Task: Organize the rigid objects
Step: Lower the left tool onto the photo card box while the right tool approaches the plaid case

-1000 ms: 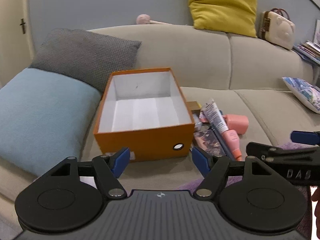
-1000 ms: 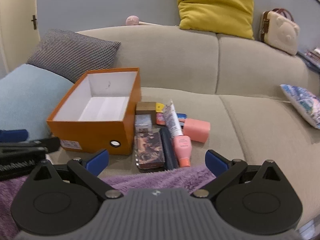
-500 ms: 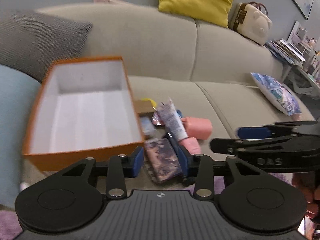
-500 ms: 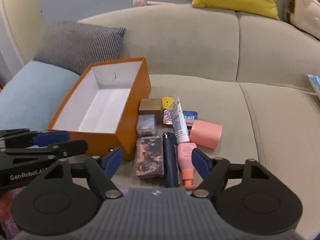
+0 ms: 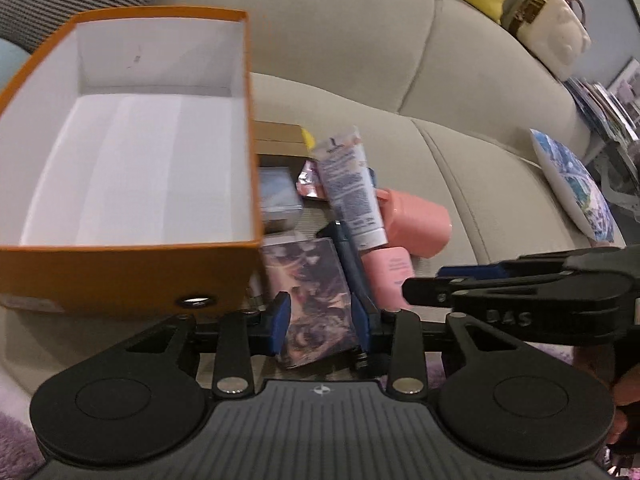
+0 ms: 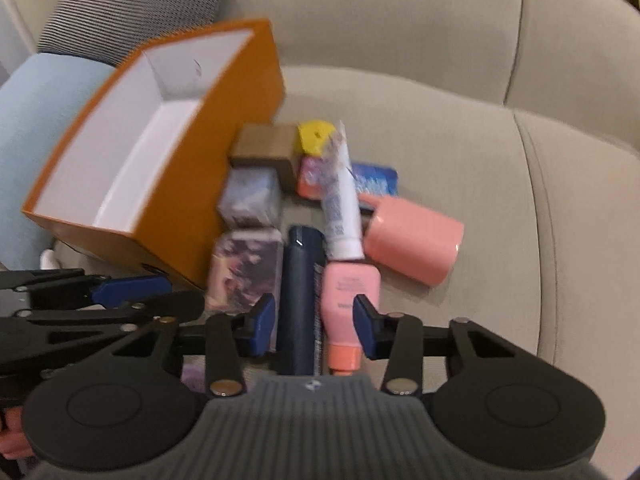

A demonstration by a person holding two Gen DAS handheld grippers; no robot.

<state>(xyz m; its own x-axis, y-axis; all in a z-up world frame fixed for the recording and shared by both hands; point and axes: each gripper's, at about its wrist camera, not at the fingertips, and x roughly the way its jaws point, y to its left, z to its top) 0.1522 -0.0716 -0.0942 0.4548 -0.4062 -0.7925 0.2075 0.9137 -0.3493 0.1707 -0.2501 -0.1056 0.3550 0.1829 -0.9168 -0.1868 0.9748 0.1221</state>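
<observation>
An empty orange box (image 5: pixel 132 148) with a white inside sits on the sofa; it also shows in the right wrist view (image 6: pixel 160 152). Beside it lies a pile: a picture-covered flat box (image 5: pixel 310 292) (image 6: pixel 244 272), a dark blue bottle (image 6: pixel 300 300), a pink bottle (image 6: pixel 348 296), a white tube (image 5: pixel 352 192) (image 6: pixel 340 208) and a pink cylinder (image 5: pixel 416 228) (image 6: pixel 416 244). My left gripper (image 5: pixel 320 322) is open with its jaws on either side of the picture-covered box. My right gripper (image 6: pixel 314 326) is open with its jaws around the dark blue and pink bottles.
A brown box (image 6: pixel 266 146), a yellow piece (image 6: pixel 314 138), a blue packet (image 6: pixel 374 180) and a small grey box (image 6: pixel 250 198) lie behind the pile. A grey cushion (image 6: pixel 128 4), a light blue cushion (image 6: pixel 36 120) and a patterned pillow (image 5: pixel 572 184) are on the sofa.
Both grippers have moved forward and down to the pile. The left jaws have narrowed around the picture-covered box; the right jaws have narrowed around the two bottles.
</observation>
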